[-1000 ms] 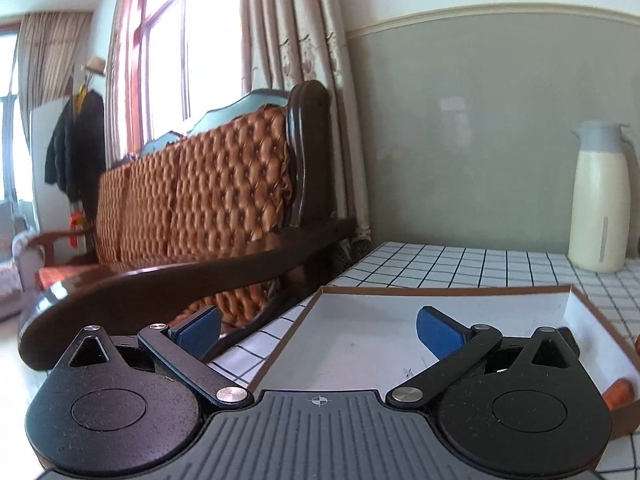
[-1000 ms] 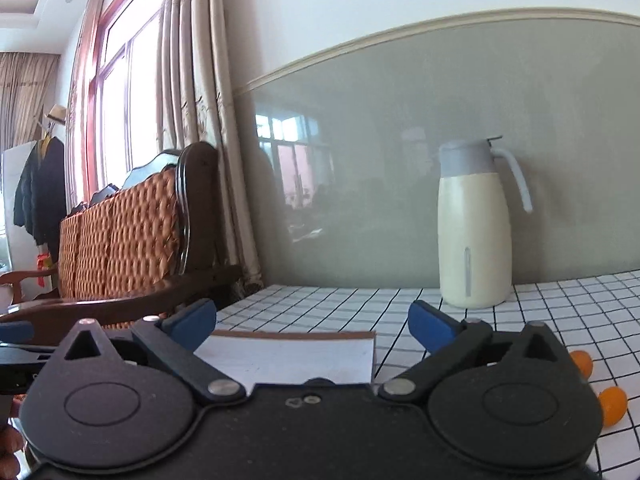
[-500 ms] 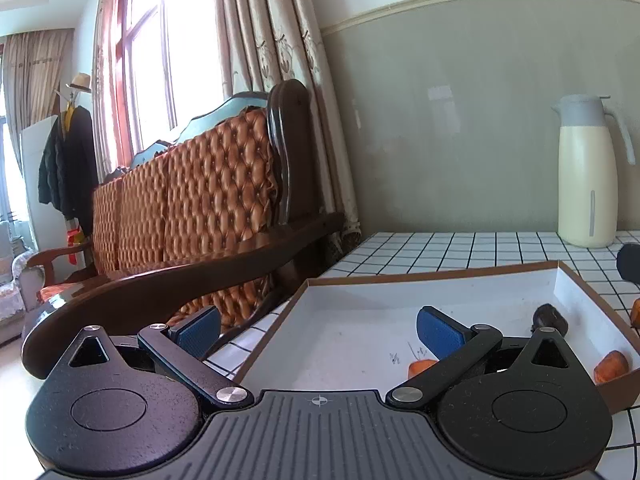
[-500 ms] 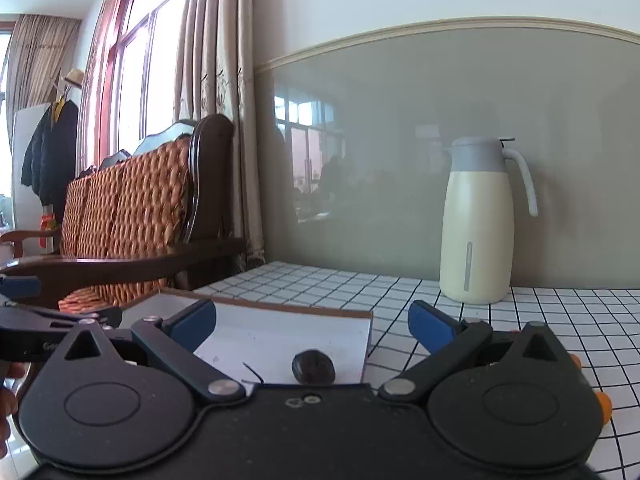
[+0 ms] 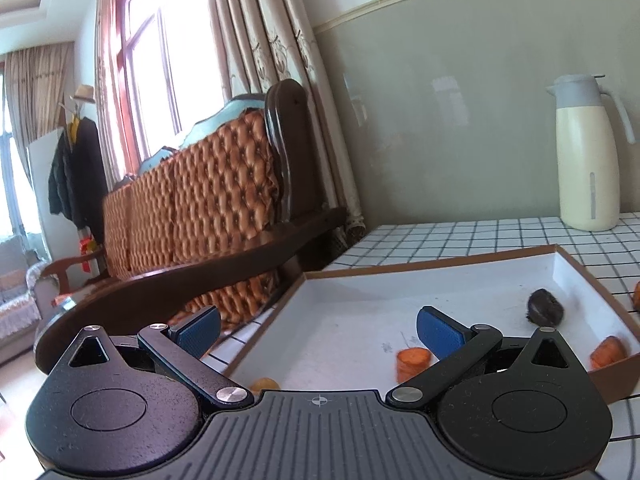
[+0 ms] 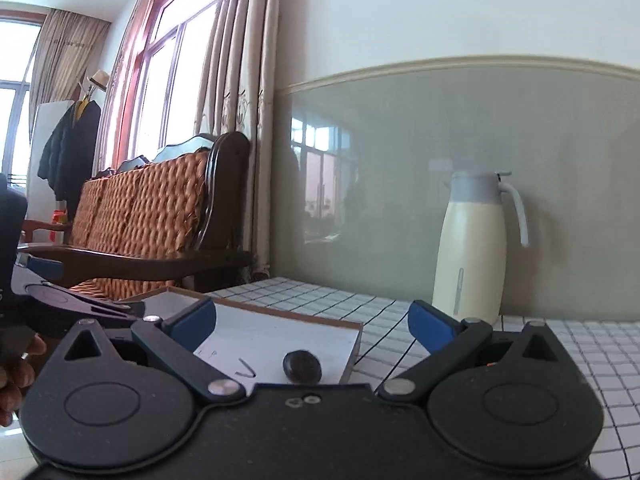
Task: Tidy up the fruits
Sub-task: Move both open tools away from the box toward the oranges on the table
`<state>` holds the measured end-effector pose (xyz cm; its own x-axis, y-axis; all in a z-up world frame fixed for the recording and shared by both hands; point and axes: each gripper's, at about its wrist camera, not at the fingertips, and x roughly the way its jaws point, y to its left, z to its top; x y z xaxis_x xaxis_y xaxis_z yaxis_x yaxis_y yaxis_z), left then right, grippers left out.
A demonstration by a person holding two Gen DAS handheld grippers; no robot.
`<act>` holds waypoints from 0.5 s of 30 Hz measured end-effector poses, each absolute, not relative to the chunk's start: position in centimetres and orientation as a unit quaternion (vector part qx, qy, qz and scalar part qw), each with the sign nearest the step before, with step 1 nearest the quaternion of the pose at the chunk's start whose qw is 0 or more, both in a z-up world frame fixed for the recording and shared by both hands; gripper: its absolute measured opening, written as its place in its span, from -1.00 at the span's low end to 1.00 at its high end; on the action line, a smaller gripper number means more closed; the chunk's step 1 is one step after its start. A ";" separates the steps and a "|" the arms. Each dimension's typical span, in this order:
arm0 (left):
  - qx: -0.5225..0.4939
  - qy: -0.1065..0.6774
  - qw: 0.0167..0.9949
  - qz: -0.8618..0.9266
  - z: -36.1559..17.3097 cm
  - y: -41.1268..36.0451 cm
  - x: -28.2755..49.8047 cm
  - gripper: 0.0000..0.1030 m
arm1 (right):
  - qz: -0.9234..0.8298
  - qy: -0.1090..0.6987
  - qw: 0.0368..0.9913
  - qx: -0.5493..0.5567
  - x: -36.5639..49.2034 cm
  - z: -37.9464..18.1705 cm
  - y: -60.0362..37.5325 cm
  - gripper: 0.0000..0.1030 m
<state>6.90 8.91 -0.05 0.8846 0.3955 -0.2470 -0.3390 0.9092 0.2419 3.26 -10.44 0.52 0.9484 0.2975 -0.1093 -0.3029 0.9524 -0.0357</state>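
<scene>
A shallow white box with a brown rim [image 5: 432, 266] lies on the checked table. Inside it I see a dark round fruit [image 5: 545, 307], an orange piece [image 5: 413, 359] near the middle and another orange piece [image 5: 608, 351] by the right wall. A yellow-orange fruit [image 5: 264, 383] shows just outside the box's near left corner. My left gripper [image 5: 318, 330] hovers open over the box's near edge, empty. My right gripper [image 6: 312, 322] is open too, empty, above the same box [image 6: 320, 320] with the dark fruit [image 6: 302, 366] just below it.
A cream thermos jug [image 5: 588, 156] stands at the back of the table by the grey wall. A wooden sofa with orange cushions [image 5: 200, 200] is close on the left. A hand [image 6: 16, 372] holds the left gripper at the right view's left edge.
Both grippers have tilted down and moved over the box, bringing the dark fruit and orange pieces into view. Both jaws have stayed open.
</scene>
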 end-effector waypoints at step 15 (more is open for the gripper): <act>0.050 0.163 0.978 0.121 -0.3 5.4 5.8 1.00 | 0.157 0.214 0.963 0.053 3.4 -0.1 -15.7 0.88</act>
<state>5.84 5.43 -0.29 0.9175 0.2534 -0.3066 -0.2211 0.9656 0.1367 3.43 -15.66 -0.13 0.8595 0.3244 -0.3950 -0.2791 0.9453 0.1689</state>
